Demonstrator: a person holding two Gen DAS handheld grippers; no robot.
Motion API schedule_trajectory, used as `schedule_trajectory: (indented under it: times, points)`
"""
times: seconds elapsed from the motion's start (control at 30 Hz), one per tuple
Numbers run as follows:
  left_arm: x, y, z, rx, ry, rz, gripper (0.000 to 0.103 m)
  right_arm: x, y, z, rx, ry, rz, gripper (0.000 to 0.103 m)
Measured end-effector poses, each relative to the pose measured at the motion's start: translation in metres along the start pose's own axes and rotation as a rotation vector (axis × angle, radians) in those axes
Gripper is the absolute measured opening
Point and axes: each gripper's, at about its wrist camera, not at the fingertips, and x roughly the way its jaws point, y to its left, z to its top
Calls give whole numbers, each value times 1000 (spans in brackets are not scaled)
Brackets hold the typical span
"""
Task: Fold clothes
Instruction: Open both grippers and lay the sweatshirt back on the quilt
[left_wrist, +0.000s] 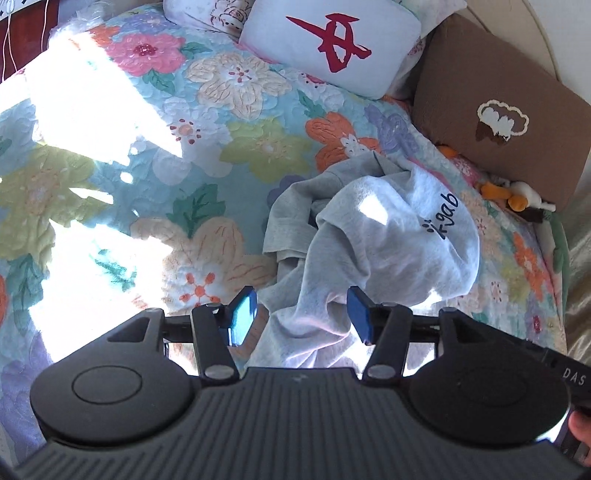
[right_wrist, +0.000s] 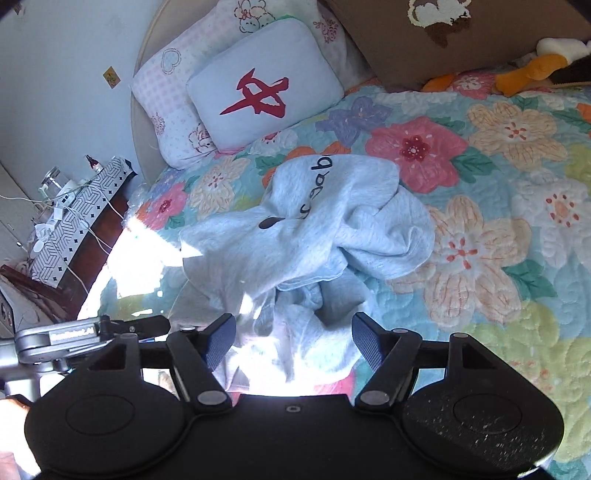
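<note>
A bed (left_wrist: 229, 155) fills both views, covered with a quilted floral spread in blues, pinks and yellows, with hard patches of sunlight across it. At its head lie a white pillow with a red character (left_wrist: 332, 48) and, beside that, a brown cushion (left_wrist: 498, 122) with some plush toys (left_wrist: 517, 195) at its foot.

The task's thing, a grey sweatshirt (left_wrist: 373, 236) with dark lettering, lies in a crumpled heap on the spread, well short of the white pillow and near the foot of the brown cushion. Nothing about it is flat: folds bunch over one another, and I cannot tell sleeve from body in the pile.

The left hand-held gripper (left_wrist: 301, 314) hangs over the near edge of the heap with its fingers apart; grey cloth shows in the gap between them, but the blue pads do not press on it. The right hand-held gripper (right_wrist: 293, 339) comes at the heap from another side, its fingers also spread wide, cloth below and between them, nothing clamped.

As I judge it, the folding proper has not begun; the step in hand is finding two holds on the heap so it can be lifted and spread out. The next move calls for each gripper to settle on a distinct edge, ideally hem or shoulder, and pinch one layer rather than a bunch, then draw the two holds apart to lay the garment flat on the spread.
</note>
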Motion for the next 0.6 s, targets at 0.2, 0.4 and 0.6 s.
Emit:
schedule_trajectory:
  times: [0.2, 0.4, 0.6]
  points:
    - [25, -2, -6, 27, 84, 24, 54, 25, 37, -8, -174, 16, 37, 42]
    - [31, 2, -6, 15, 91, 27, 54, 59, 52, -20, -303, 0, -117, 27]
    - [17, 5, -8, -31, 9, 1, 54, 15, 53, -4, -385, -162, -117, 1]
